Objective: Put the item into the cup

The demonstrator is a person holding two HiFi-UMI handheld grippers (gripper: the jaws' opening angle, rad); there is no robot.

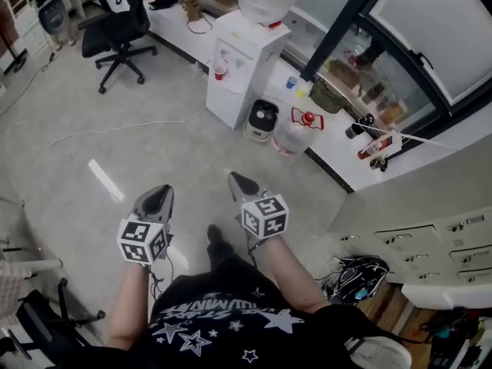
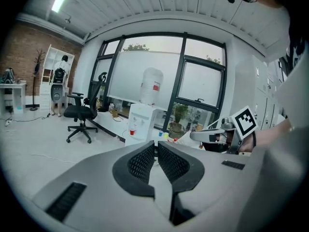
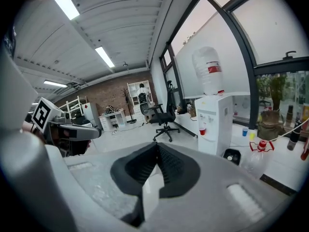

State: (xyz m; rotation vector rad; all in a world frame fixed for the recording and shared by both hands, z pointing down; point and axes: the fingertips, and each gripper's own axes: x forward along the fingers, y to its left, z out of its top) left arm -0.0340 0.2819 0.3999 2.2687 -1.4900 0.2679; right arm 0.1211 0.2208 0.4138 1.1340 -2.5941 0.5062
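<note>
Fingers [image 2: 140,164] of the left gripper [image 2: 155,146] and right gripper [image 3: 157,148] are pressed together on nothing, so the task looks unstarted; a red cup [image 1: 220,72] and blue cup [image 1: 291,82] sit well away around twelve o'clock by the water dispenser [image 1: 244,56].

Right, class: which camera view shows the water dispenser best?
The right gripper view: the water dispenser stands whole and largest, bottle included. The head view crops its bottle from above; the left gripper view shows it small and distant.
</note>
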